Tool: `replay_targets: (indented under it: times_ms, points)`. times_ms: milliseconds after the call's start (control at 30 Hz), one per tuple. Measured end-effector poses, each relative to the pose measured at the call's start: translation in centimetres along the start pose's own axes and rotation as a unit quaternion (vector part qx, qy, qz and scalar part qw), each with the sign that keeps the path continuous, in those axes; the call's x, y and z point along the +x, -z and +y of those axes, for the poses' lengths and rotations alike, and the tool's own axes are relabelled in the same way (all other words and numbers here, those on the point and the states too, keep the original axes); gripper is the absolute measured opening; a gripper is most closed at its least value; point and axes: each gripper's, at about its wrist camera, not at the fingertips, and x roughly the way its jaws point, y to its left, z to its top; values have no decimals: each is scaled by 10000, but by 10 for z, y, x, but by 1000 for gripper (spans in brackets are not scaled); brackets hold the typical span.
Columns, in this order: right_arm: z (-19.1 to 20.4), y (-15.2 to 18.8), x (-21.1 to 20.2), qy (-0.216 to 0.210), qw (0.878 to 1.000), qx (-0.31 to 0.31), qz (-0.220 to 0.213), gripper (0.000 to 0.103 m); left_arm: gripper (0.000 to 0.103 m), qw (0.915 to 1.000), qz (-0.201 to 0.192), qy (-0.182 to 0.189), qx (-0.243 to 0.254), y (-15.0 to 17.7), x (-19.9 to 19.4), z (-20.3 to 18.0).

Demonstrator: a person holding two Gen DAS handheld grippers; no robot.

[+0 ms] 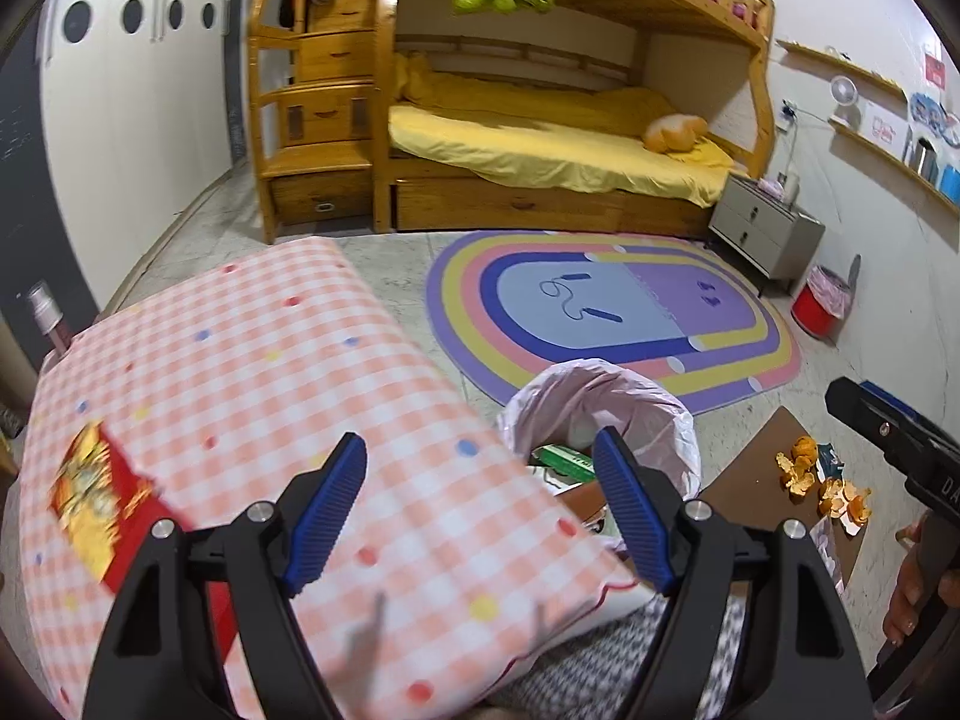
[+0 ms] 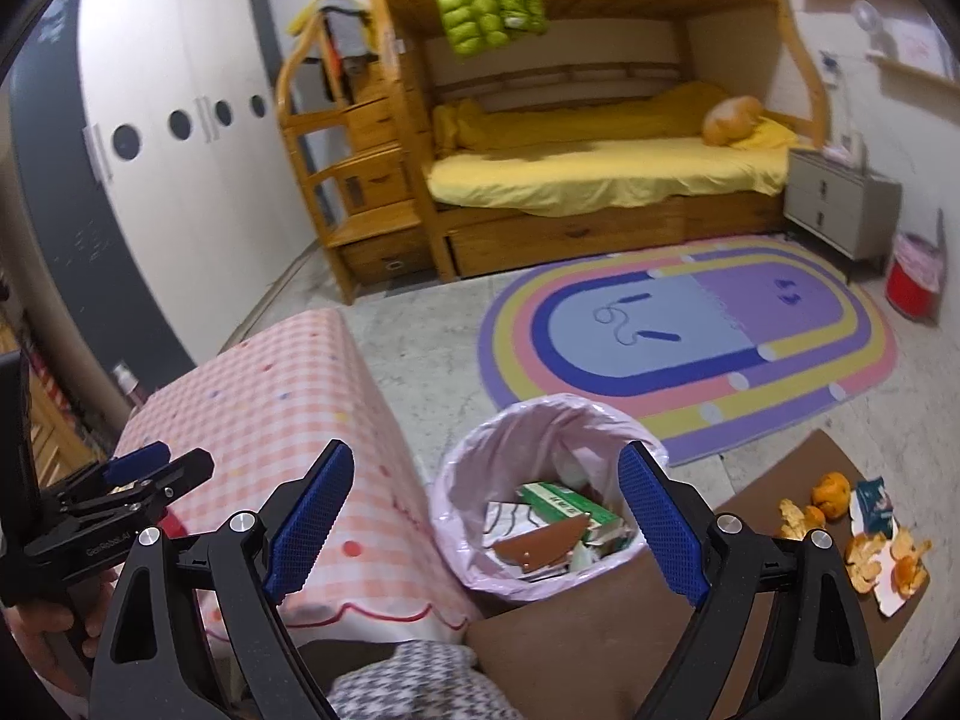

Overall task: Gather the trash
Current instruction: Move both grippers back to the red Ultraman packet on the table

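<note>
Peels [image 2: 864, 558] are scattered on the brown table [image 2: 600, 648] beside the lined bin [image 2: 540, 420]. Both the left gripper [image 1: 480, 480] and right gripper [image 2: 486, 492] are held spread wide, empty.

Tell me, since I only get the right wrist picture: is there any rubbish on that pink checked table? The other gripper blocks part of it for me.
Observer: Yes. The left wrist view shows a red and yellow packet lying flat on the checked tablecloth, near its left edge.
Operator: Is the other gripper holding it?
Observer: No. The left gripper has its fingers spread wide with nothing between them, and the packet lies off to their left, untouched.
</note>
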Motion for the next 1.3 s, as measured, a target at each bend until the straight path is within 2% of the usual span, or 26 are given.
replay_targets:
  times_ms: [133,367,467,533,633,700,833,1067,1167,1300]
  points:
    - [35,-1,-5,-288,9989,-369,17,89,76,9995,-68,-303,-19,14,-21,18]
    - [94,4,-5,-790,9925,-915,179,88,77,9963,-68,-745,-434,41,-54,65]
    - [123,11,0,-1024,9867,-1221,317,77,79,9937,-44,-968,-569,54,-65,85]
    - [140,17,2,-1174,9825,-1391,407,74,86,9910,-30,-1144,-698,63,-73,97]
    - [161,25,9,-1400,9760,-1570,567,70,89,9857,-1,-1391,-948,75,-84,119]
    - [178,31,17,-1556,9709,-1674,713,70,92,9814,45,-1607,-1054,83,-90,135]
    - [208,39,31,-1757,9620,-1896,879,70,92,9716,93,-1997,-1268,93,-100,163]
    - [252,52,56,-2061,9440,-2325,1116,71,92,9592,225,-2142,-1832,101,-106,210]
    - [267,60,67,-2167,9358,-2489,1240,71,92,9579,219,-2180,-1854,103,-105,220]
    - [281,64,81,-2304,9251,-2714,1320,86,92,9563,225,-2300,-1793,101,-98,226]
